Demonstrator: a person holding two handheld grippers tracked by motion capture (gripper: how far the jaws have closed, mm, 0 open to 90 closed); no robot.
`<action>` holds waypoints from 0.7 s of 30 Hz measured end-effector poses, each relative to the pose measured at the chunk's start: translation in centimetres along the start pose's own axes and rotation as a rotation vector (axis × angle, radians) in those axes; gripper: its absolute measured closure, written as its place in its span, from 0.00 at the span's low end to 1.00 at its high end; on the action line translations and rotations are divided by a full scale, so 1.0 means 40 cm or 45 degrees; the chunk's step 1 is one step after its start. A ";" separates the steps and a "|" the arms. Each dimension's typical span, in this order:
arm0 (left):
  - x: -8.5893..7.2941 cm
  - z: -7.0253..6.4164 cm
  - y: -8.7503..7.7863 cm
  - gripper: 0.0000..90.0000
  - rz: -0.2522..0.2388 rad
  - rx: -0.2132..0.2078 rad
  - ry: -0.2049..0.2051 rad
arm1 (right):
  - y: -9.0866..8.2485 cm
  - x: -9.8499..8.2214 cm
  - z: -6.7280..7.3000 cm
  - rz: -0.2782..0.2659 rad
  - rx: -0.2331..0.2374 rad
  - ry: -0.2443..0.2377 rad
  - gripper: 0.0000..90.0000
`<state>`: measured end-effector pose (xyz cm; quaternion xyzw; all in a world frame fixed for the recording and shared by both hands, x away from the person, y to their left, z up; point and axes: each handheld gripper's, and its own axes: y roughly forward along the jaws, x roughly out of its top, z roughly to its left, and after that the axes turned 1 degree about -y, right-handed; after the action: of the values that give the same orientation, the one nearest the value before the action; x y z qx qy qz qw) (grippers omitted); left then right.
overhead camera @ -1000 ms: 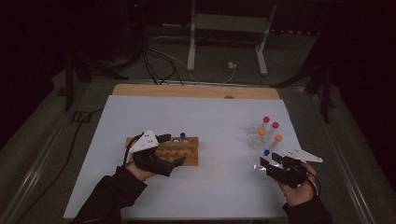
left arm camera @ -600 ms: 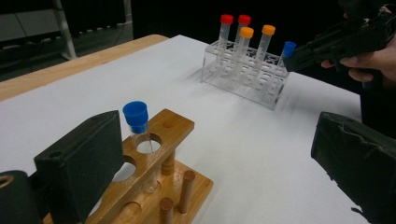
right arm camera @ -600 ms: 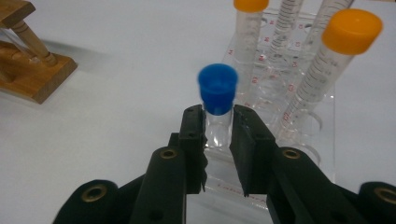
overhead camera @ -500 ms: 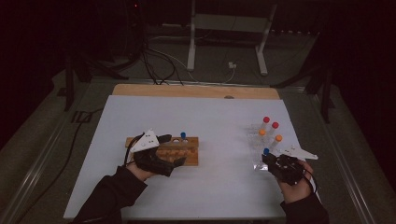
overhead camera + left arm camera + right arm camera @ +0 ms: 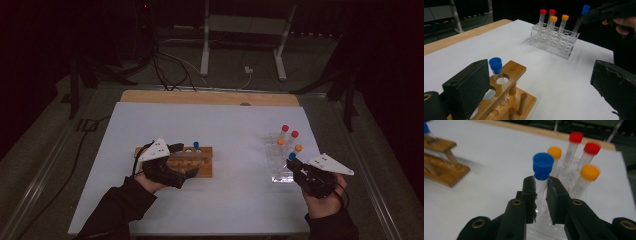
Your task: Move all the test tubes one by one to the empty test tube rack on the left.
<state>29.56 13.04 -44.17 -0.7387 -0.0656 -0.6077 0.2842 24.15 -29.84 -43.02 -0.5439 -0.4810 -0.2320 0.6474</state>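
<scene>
My right gripper [image 5: 541, 185] is shut on a clear tube with a blue cap [image 5: 543, 166], gripping just below the cap. The tube leans at the near end of a clear plastic rack [image 5: 280, 170]. In that rack stand two red-capped tubes [image 5: 575, 137] and two orange-capped tubes [image 5: 589, 173]. My left gripper [image 5: 182, 160] is open, its jaws set wide on either side of a wooden rack [image 5: 195, 162]. One blue-capped tube [image 5: 496, 65] stands in a hole of the wooden rack [image 5: 511, 100], close to the left jaw. The right gripper [image 5: 596, 12] and its tube [image 5: 585, 9] show far off in the left gripper view.
A white sheet [image 5: 230, 125] covers the table, with a bare wooden strip [image 5: 210, 97] along the far edge. Cables and a metal stand [image 5: 240, 45] lie on the floor beyond. Open sheet lies between the two racks.
The right gripper and its blue-capped tube have shifted slightly up and to the right at the clear rack. The left gripper has stayed at the wooden rack.
</scene>
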 end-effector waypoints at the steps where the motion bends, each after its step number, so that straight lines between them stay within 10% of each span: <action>1: 0.002 -0.001 0.000 0.04 0.001 0.000 0.003 | 0.000 0.000 0.000 0.000 0.000 0.000 0.86; 9: 0.019 -0.015 0.002 0.04 0.002 -0.042 0.021 | -0.044 0.035 0.051 -0.087 0.064 -0.062 0.86; 21: 0.049 -0.046 0.027 0.04 0.024 -0.150 0.048 | 0.001 0.032 0.129 -0.035 0.220 -0.132 0.86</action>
<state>28.95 10.74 -42.53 -0.7430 -0.0172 -0.6217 0.2471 22.83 -24.77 -42.21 -0.4906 -0.5394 -0.1701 0.6628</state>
